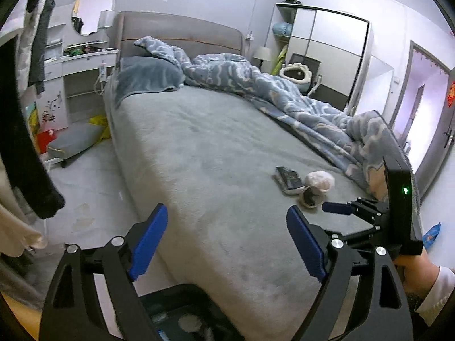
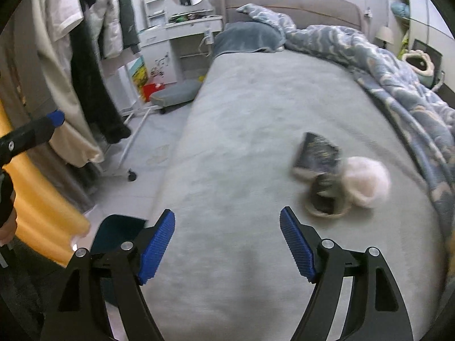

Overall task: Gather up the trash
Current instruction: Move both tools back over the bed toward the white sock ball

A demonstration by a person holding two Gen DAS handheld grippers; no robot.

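- The trash lay in a small cluster on the grey bed, toward its right side and just short of the rumpled blue quilt.
- The cluster held three pieces that touched or overlapped: a dark flat wrapper, a pale crumpled wad and a small round cup or lid with a dark inside. Motion blur in the right view kept finer detail from showing.
- The right hand-held gripper hovered over the bed with its jaws spread wide and nothing between its ribbed blue pads. The trash sat ahead of it and to the right, near but not touching.
- In the left view, the right hand-held gripper's tip pointed at the round piece from just beside it, so I judged the right one far the nearer.
- The left hand-held gripper was also spread wide and empty, held back over the near edge of the bed.
- The wrapper's long axis ran away from the cameras, tilted a little to the left.
- The wrapper looked thin and crinkly, the wad soft and tissue-like; the bed cover was a short, plush fleece.
- A dark bin sat on the floor below the left hand-held gripper, by the bed's near corner, with something pale in it.
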